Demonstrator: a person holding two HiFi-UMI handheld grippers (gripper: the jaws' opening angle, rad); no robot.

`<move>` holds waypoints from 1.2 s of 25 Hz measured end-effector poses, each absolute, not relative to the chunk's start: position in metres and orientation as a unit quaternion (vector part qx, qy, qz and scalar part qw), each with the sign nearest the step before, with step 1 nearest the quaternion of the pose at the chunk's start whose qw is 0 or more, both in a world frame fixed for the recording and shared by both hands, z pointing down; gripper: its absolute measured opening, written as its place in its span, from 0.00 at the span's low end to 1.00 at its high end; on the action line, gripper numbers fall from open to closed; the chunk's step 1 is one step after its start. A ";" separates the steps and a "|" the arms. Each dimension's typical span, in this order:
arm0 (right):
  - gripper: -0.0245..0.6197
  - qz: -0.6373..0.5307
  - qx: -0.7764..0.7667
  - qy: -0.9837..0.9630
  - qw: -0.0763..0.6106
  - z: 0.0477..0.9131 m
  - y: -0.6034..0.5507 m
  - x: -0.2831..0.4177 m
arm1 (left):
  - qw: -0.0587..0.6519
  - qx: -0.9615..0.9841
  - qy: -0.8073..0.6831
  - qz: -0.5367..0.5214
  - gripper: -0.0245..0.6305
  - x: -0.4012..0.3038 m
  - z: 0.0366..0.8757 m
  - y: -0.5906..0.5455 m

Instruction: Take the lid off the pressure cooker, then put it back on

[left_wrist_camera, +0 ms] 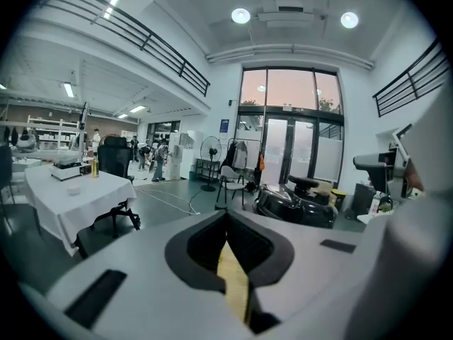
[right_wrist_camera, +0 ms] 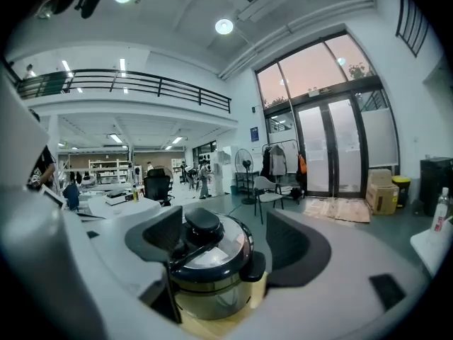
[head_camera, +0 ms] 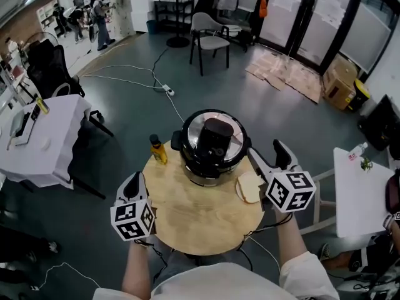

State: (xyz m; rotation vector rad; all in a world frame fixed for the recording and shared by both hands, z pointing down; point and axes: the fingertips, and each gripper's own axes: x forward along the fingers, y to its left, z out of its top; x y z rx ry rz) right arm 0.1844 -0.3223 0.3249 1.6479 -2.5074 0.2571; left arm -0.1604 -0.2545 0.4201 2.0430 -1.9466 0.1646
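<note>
Facing step 1: hovering the right gripper (head_camera: 265, 150), jaws wide apart and empty, just beside the pressure cooker (head_camera: 209, 164) sitting closed on the round table (head_camera: 200, 220), left gripper (head_camera: 132, 182) idling with fingers together, likely needing next a squared grip on the handle (head_camera: 216, 135) of the lid (head_camera: 195, 129).

open lab-workshop hall: mezzanine railing (right_wrist_camera: 127, 83), tall glass doors (right_wrist_camera: 333, 144), cloth-covered tables (left_wrist_camera: 71, 197), floor cables (head_camera: 134, 74)

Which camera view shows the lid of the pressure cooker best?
The head view: it looks down on the whole round lid with its black handle. The right gripper view shows it close, but from the side. The left gripper view shows it small and far off.
</note>
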 end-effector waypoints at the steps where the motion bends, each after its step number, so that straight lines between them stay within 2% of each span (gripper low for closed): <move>1: 0.62 0.086 0.537 -0.836 0.071 0.326 -0.329 0.182 | 0.160 0.708 -0.685 0.057 0.02 -0.164 0.422 -0.255; 11: 0.61 0.085 0.428 -0.889 0.138 0.350 -0.369 0.134 | 0.206 0.666 -0.716 0.047 0.02 -0.195 0.462 -0.246; 30: 0.61 0.042 0.262 -0.936 0.232 0.386 -0.413 0.075 | 0.216 0.628 -0.746 0.043 0.02 -0.208 0.478 -0.250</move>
